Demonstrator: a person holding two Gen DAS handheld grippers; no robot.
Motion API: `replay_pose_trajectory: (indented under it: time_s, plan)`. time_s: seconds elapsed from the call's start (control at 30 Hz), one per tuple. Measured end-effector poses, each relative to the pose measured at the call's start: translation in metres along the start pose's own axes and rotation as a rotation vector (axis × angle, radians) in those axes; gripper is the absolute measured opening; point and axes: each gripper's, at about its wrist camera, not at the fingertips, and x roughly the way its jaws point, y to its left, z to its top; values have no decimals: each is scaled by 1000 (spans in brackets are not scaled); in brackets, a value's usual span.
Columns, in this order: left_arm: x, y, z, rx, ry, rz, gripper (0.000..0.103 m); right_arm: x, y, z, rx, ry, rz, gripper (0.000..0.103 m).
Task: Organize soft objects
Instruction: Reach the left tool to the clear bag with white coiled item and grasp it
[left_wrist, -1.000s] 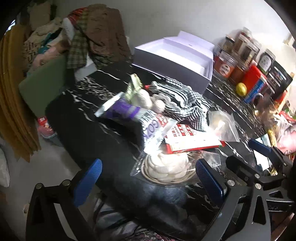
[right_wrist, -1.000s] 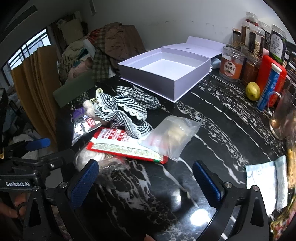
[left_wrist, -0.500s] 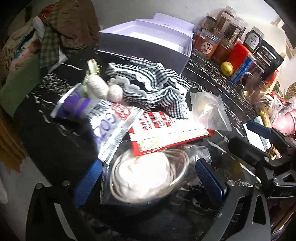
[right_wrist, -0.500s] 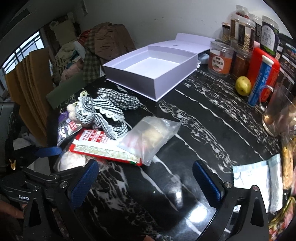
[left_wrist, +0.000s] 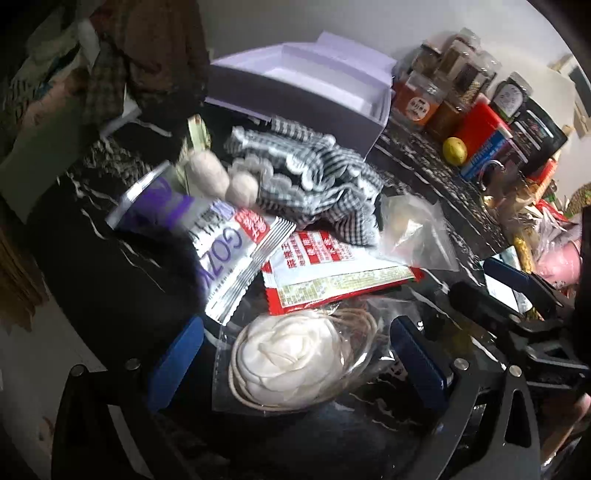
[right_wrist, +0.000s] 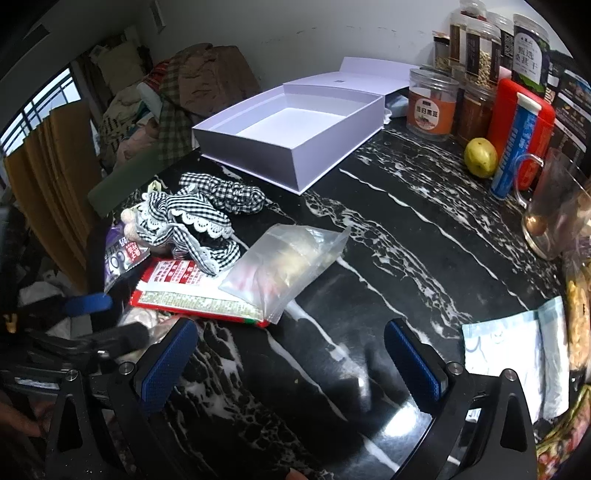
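While the left gripper (left_wrist: 295, 354) stands spread wide around a clear bag holding a cream fabric flower (left_wrist: 291, 363), touching nothing, the right gripper (right_wrist: 291, 362) gapes empty over the black marble table (right_wrist: 406, 236). Behind lie a checked cloth (right_wrist: 199, 218) and an open white box (right_wrist: 295, 129).

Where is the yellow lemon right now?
The lemon sits far right on the black table in the right wrist view, beside the red and blue container, in front of the jars.
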Motion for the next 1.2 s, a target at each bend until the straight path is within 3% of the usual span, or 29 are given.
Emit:
replay_pose_trajectory:
  time_s: [0.37, 0.53, 0.77, 0.9, 1.0, 1.07, 1.13, 1.2]
  plan:
    - [0, -28, -2, 69, 6, -34, 103, -11, -22, 1, 47, -39, -28, 103]
    - [18, -31, -6, 72, 65, 56, 103, -17, -20, 1, 35, -61, -28, 103]
    - [29, -23, -9, 53, 93, 91, 103, -13, -16, -1, 21, -52, -20, 103]
    - [42, -38, -12, 178, 94, 210, 103, -7, -14, -1, 17, -39, -22, 103]
    - [39, -38, -12, 188, 66, 190, 103, -3, -14, -2, 22, -24, -15, 103]
    - [37, -36, -13, 191, 42, 185, 98, -1, -14, -2, 28, -17, -6, 103]
    - [31, -31, -15, 187, 4, 185, 79, 1, -14, -2, 33, -12, -4, 103]
    - [26, -26, -15, 180, -13, 191, 70, 3, -13, -2, 34, -13, -1, 103]
